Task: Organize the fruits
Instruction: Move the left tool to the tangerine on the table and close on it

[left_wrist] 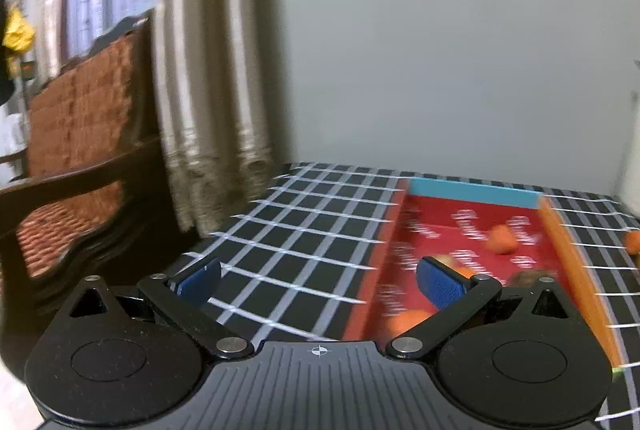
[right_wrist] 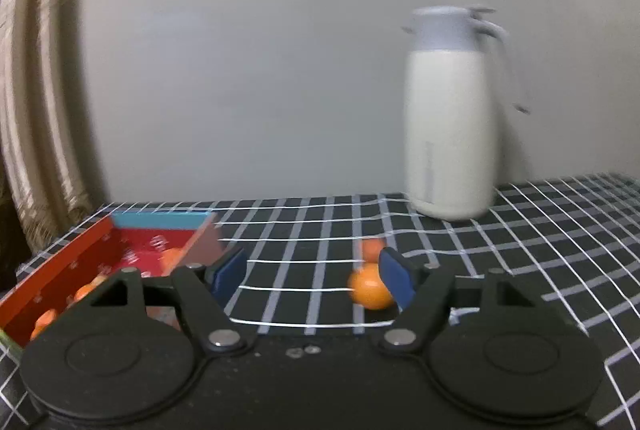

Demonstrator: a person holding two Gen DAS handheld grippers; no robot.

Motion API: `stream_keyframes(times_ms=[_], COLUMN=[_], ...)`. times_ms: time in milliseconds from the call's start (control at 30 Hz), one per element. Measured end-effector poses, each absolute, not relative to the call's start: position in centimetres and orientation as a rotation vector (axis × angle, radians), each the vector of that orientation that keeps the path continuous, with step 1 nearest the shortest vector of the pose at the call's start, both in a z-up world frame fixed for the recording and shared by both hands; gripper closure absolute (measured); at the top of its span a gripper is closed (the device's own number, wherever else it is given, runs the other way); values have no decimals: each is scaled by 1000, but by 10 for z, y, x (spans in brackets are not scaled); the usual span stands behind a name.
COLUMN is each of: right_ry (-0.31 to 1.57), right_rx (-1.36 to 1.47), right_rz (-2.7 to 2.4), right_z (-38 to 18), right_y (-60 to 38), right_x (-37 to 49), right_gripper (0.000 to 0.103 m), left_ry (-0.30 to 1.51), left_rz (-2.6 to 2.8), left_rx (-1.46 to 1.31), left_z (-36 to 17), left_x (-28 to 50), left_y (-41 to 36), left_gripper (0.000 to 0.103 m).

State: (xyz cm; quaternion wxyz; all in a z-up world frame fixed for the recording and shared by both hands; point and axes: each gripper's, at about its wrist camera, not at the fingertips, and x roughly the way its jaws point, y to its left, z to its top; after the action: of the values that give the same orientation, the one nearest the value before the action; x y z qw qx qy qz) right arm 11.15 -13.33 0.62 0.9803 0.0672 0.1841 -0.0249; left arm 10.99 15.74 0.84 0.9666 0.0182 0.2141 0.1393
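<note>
Oranges point(right_wrist: 370, 292) loose on checked worktop point(right_wrist: 312, 230) beside red box point(right_wrist: 60, 270), awaiting collection; right tool point(right_wrist: 312, 276) spread wide, empty; left tool point(left_wrist: 318, 280) likewise.

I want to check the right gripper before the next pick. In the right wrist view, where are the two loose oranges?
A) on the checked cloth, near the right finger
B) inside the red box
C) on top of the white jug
A: both oranges lie on the cloth, outside the box, beside the open right gripper.
</note>
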Motion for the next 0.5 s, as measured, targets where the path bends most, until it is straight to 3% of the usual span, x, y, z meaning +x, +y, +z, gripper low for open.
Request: stream_keyframes(times_ms=[500], right_ry=[394], right_rx=[226], right_rz=[-197], right_z=[-1], right_y=[-216], right_x=[92], right_gripper=[29], left_ry=[454], left_rz=[40], left_rx=[111], left_z=[9], left_x=[117], left_y=[38], left_gripper=[0])
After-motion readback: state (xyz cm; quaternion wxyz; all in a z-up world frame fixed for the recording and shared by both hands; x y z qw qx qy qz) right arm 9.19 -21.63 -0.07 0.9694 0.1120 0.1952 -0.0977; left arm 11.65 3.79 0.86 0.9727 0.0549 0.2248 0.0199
